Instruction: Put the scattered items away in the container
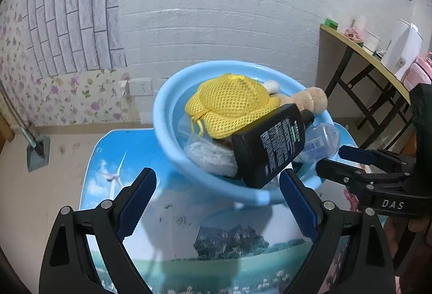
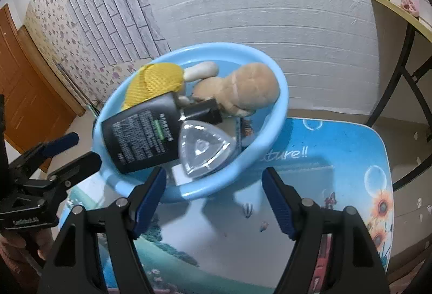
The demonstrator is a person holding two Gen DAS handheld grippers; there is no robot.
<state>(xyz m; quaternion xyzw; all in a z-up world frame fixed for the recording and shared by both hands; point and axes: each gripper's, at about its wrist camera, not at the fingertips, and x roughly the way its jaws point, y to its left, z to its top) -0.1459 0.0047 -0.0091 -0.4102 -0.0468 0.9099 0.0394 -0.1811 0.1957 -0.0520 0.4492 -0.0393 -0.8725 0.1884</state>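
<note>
- Left wrist view: your left gripper (image 1: 217,199) hangs over the near part of the table (image 1: 129,148) with its jaws spread wide and nothing between them.
- Just past its fingertips the blue basin (image 1: 162,115) sits on the far half of the table, its near rim level with the blue pads.
- Inside the basin, from left to right: a yellow mesh bag (image 1: 229,104) on top of the pile, a pale clear bag (image 1: 210,156) under it toward the near wall, then a black bottle (image 1: 270,148) lying tilted with its base over the near rim and its cap pointing to the far right.
- Behind the bottle a tan plush toy (image 1: 313,99) leans on the far right rim, and a clear container (image 1: 324,140) lies just right of the bottle.
- At the right edge of this view your right gripper (image 1: 334,159) reaches in beside the basin's right side; whether it touches the rim you cannot tell here.
- Right wrist view: the left gripper (image 2: 78,148) shows at the left, close against the basin's (image 2: 280,104) left wall.
- Your right gripper (image 2: 214,194) is partly open and holds nothing; the basin's near rim lies just beyond its fingertips.
- The table (image 2: 337,148) to the right of the basin carries no loose items.
</note>
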